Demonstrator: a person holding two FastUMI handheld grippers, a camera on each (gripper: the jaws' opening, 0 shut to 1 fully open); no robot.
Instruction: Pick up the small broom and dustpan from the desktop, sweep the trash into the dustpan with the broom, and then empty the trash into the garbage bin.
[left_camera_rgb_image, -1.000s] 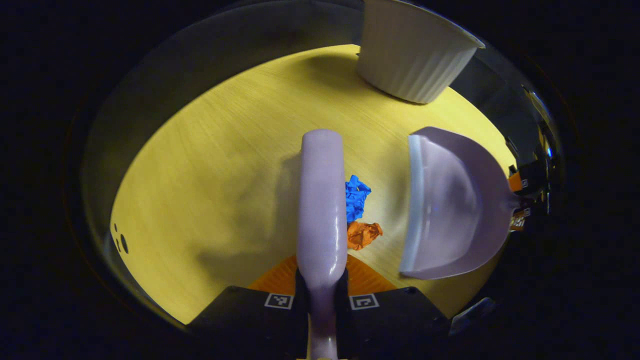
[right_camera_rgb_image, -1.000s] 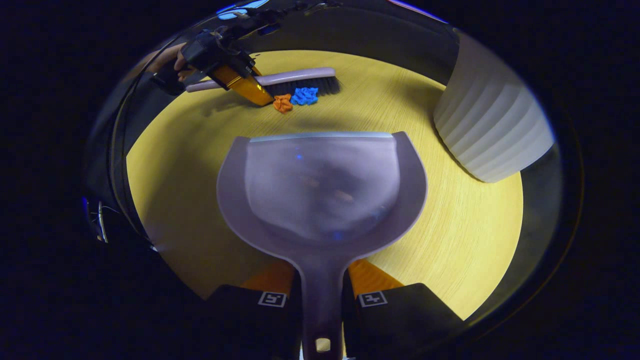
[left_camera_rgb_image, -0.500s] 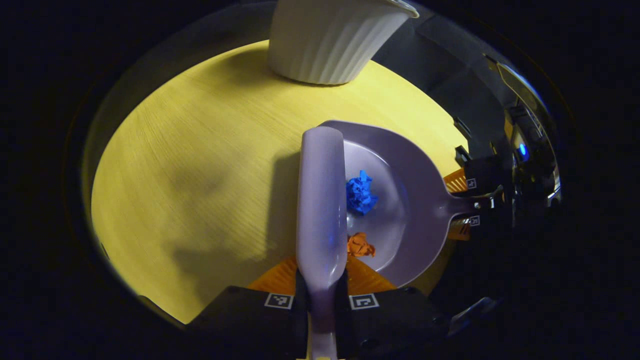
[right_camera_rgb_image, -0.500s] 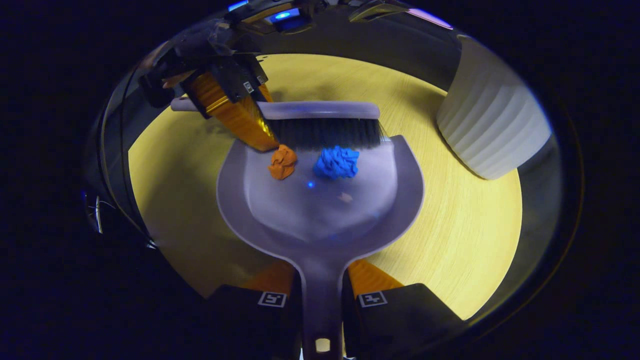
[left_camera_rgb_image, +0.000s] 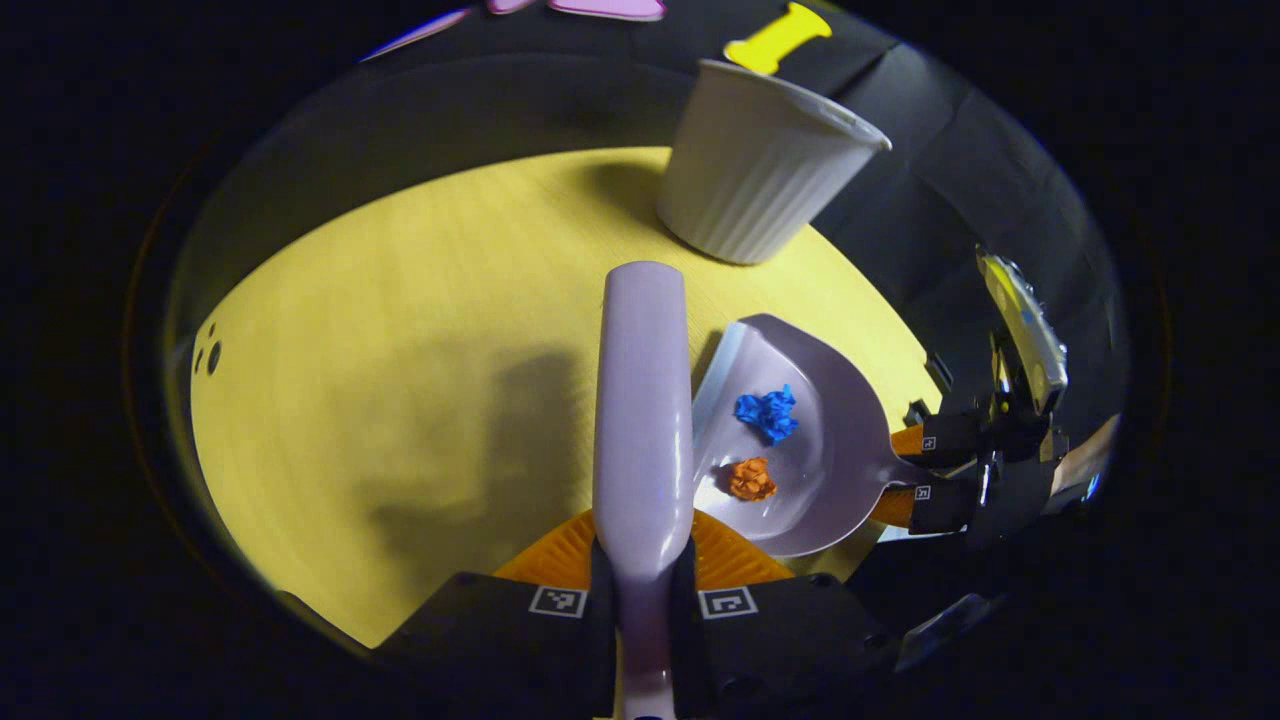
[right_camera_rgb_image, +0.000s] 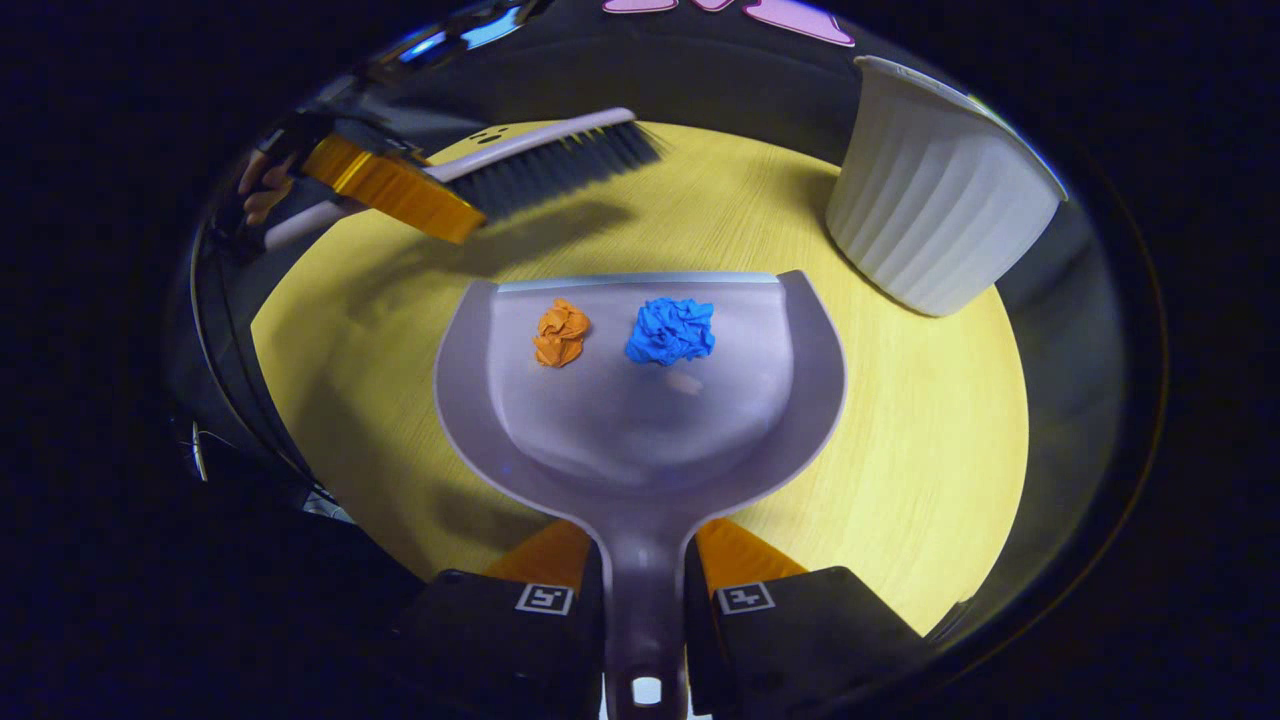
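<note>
My left gripper (left_camera_rgb_image: 640, 560) is shut on the lilac broom (left_camera_rgb_image: 642, 400), whose back runs straight ahead in the left gripper view. In the right gripper view the broom (right_camera_rgb_image: 540, 160) hangs above the far left of the table, bristles down, held by the left gripper (right_camera_rgb_image: 385, 185). My right gripper (right_camera_rgb_image: 642, 575) is shut on the handle of the lilac dustpan (right_camera_rgb_image: 640, 400). An orange paper ball (right_camera_rgb_image: 561, 333) and a blue paper ball (right_camera_rgb_image: 671, 330) lie in the pan near its front lip. The left gripper view shows the dustpan (left_camera_rgb_image: 830, 450) to the broom's right, with the right gripper (left_camera_rgb_image: 925, 470) behind it.
A white ribbed garbage bin (right_camera_rgb_image: 935, 220) stands on the yellow wooden table (right_camera_rgb_image: 920, 420) at the far right, beyond the dustpan. It appears as the bin (left_camera_rgb_image: 755, 185) ahead and right in the left gripper view. A hand (right_camera_rgb_image: 262, 190) holds the left gripper.
The broom swept both paper balls into the dustpan, then lifted up and away to the far left. The balls now rest in the pan.
</note>
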